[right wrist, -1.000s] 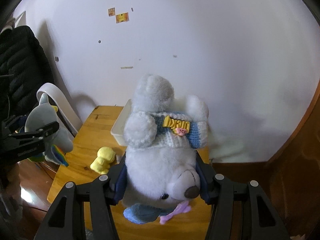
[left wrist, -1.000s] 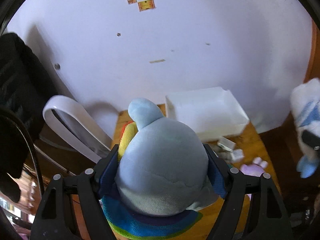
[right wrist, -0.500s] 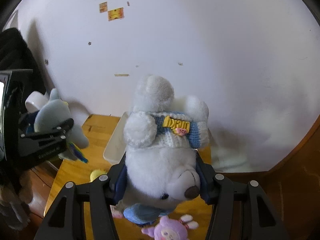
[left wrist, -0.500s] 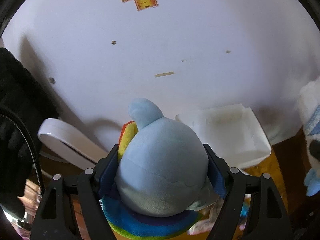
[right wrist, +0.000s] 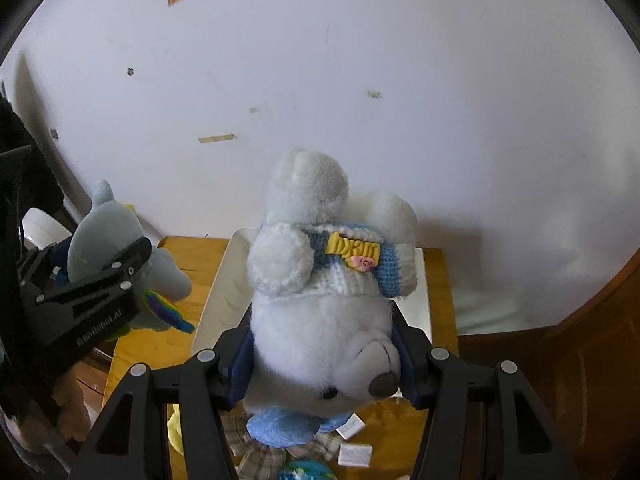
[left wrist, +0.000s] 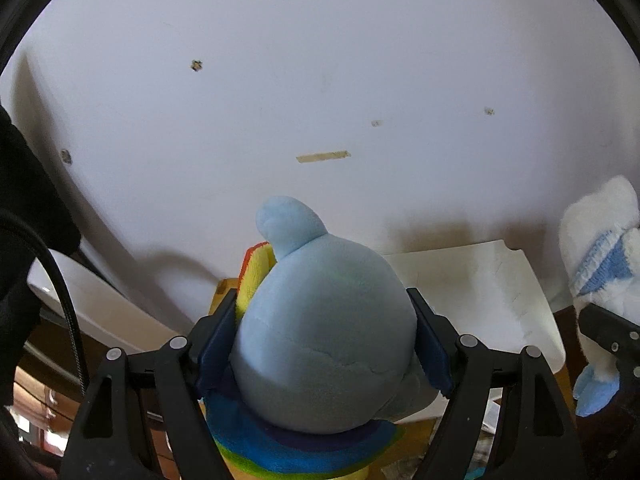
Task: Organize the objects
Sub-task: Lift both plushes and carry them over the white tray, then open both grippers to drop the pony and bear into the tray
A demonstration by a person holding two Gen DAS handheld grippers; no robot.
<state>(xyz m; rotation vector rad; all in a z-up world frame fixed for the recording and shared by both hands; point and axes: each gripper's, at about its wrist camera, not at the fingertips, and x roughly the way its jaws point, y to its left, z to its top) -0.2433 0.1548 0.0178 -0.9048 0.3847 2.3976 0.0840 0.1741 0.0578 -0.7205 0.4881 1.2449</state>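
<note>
Left tongs (left wrist: pixel 324 344) were clamped on a blue plush (left wrist: pixel 320 320) just left of the white tray (right wrist: pixel 224 292); right tongs (right wrist: pixel 324 364) gripped a white plush bear (right wrist: pixel 320 320) above it.

Small wooden table (right wrist: pixel 200 276) vs. white wall. White tray (right wrist: pixel 224 300) sits at its back, approx. centre, touching or nearly touching wall. Near edge: plaid cloth (right wrist: pixel 260 456), two small white packets (right wrist: pixel 355 455), blue-green ball (right wrist: pixel 304 472), something yellow (right wrist: pixel 175 428) at left; all partly hidden.
</note>
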